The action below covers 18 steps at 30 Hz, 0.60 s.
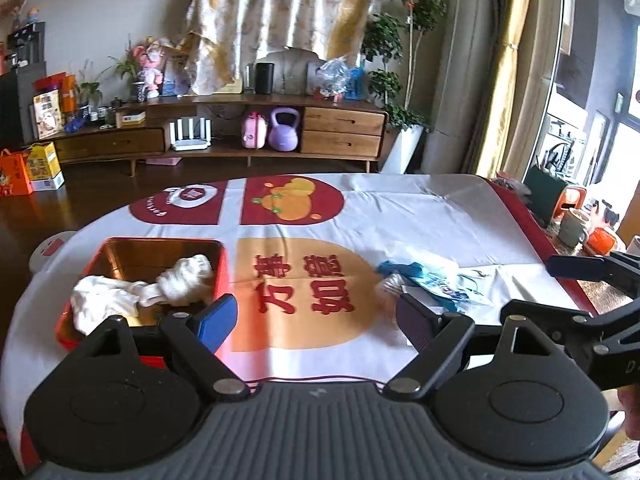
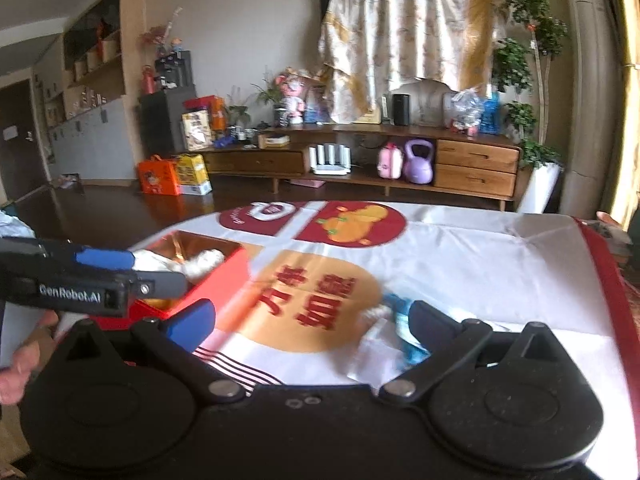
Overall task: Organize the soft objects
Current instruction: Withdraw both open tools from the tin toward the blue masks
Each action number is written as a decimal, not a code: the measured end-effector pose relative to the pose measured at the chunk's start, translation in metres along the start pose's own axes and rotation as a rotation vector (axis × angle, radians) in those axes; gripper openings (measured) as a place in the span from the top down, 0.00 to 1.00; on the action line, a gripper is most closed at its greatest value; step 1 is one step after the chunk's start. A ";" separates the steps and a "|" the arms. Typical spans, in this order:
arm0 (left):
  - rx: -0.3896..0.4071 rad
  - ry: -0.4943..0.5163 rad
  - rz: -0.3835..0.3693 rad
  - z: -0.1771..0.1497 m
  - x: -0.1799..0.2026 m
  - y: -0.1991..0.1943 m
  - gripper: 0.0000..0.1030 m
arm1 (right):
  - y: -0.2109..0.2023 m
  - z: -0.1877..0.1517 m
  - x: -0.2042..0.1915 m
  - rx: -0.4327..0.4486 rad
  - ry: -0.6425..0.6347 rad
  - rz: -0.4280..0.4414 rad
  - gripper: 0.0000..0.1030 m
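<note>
1. Left gripper (image 1: 316, 320) is spread wide w/ nothing between the fingers, hovering over the printed table cloth (image 1: 400, 208), just right of the red tin (image 1: 222, 276). Right gripper (image 2: 312, 320) is also wide and empty, aimed at the blue/white soft pile (image 2: 400, 312).
2. The tin already has white socks (image 1: 184, 276) and a white cloth (image 1: 104, 296) in it. That cloth hangs over the near-left wall, so it could get dragged out if a finger snags it.
3. The blue sock bundle (image 1: 400, 270) sits on a clear plastic bag (image 1: 436, 276) on the cloth. Risk: the fingers pinch the bag along w/ the sock and haul both over.
4. It's blurry there, so can't tell if it's one item or two. A shallow grab prob lifts only part of it.
5. The grippers are close to each other. Both going for the tin at once = a bump, and the tin slides on the slick cloth.
</note>
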<state>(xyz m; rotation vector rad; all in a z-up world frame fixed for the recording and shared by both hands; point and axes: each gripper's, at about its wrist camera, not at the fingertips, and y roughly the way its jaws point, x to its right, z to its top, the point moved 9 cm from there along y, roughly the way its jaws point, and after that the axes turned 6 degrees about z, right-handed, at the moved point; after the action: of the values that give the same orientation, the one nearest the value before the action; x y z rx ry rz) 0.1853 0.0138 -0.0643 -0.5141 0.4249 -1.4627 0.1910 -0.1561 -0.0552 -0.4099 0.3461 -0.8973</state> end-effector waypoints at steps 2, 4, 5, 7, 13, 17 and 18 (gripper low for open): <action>-0.004 0.013 -0.014 0.000 0.011 0.007 0.16 | -0.003 -0.005 0.014 -0.006 0.006 -0.023 0.00; -0.003 0.031 -0.021 0.000 0.021 0.014 0.16 | -0.004 -0.010 0.030 -0.013 0.024 -0.045 0.00; -0.004 0.041 -0.029 0.000 0.026 0.017 0.16 | -0.005 -0.012 0.037 -0.016 0.030 -0.054 0.00; -0.012 0.066 -0.041 -0.003 0.038 0.026 0.16 | -0.005 -0.016 0.051 -0.025 0.041 -0.074 0.00; -0.049 0.102 -0.073 -0.017 0.070 0.059 0.16 | 0.006 -0.031 0.087 -0.063 0.045 -0.132 0.00; -0.079 0.128 -0.080 -0.025 0.086 0.081 0.16 | 0.022 -0.042 0.105 -0.099 0.053 -0.157 0.02; -0.087 0.135 -0.079 -0.027 0.089 0.085 0.16 | 0.025 -0.045 0.109 -0.106 0.055 -0.160 0.02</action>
<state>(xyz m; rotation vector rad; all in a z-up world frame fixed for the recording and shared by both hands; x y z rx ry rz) 0.2461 -0.0734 -0.1319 -0.5078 0.5826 -1.5653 0.2506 -0.2387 -0.1189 -0.5172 0.4172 -1.0506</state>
